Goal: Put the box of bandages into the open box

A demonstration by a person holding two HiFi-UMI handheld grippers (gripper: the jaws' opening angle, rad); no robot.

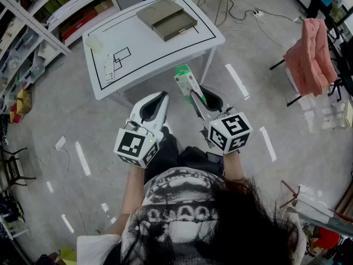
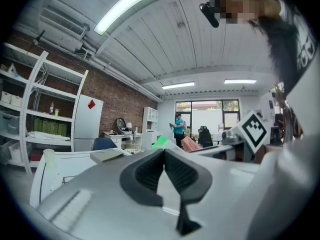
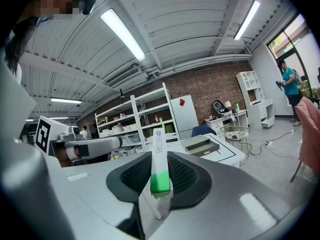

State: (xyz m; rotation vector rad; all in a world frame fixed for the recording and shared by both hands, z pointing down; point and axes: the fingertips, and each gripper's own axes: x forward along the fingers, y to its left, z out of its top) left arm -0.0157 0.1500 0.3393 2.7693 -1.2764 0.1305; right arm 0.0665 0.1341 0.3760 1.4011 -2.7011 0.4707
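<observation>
Green-and-white, the box of bandages (image 1: 189, 83) was pinched edge-on by the right gripper (image 1: 196, 97) at frame centre, its long axis run out past the jaws. Beside it, the left gripper (image 1: 162, 97) was seen pressed together, empty. Farther off, up and slightly left on the white table (image 1: 138, 54), the grey open box (image 1: 167, 18) was found.

The right gripper (image 3: 160, 156) clamped on a white-and-green box of bandages (image 3: 158, 139), its white end toward twelve o'clock, open box (image 3: 202, 145) on white table (image 3: 230, 156) at two o'clock
</observation>
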